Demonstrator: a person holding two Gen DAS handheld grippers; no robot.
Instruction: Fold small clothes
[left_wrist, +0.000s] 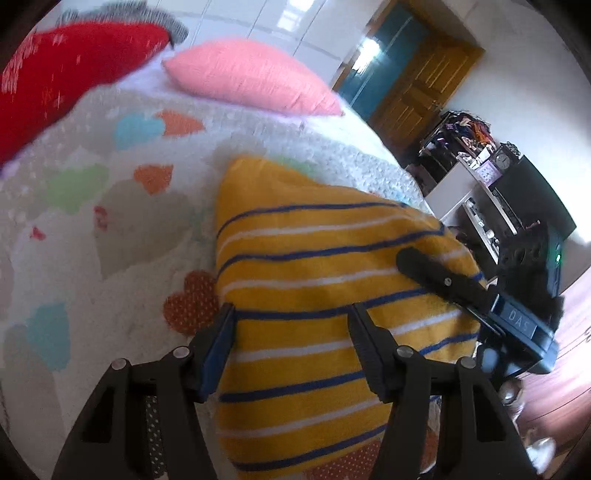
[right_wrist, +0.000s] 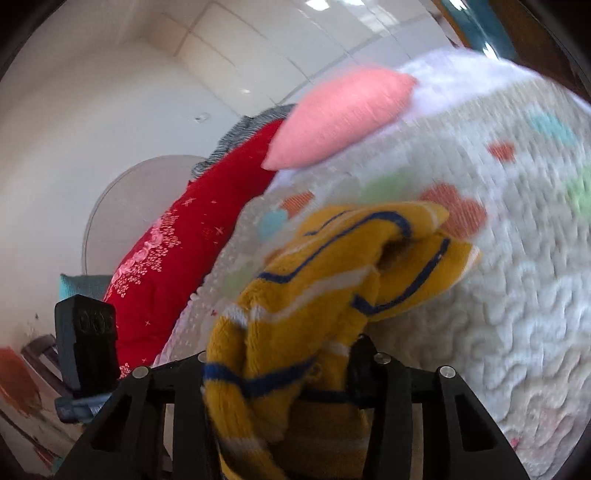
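A yellow garment with blue and white stripes is raised off the quilted bed. In the left wrist view it fills the gap between the fingers of my left gripper, which stand about half apart with both pads against the cloth. One finger of my right gripper lies over the garment's right edge. In the right wrist view the garment is bunched thickly between the fingers of my right gripper, which is shut on it. The cloth hides the left finger there.
A pink pillow and a red patterned cover lie at the far end of the bed; both also show in the right wrist view, pillow, cover. A wooden door and cluttered shelves stand beyond the bed's right edge.
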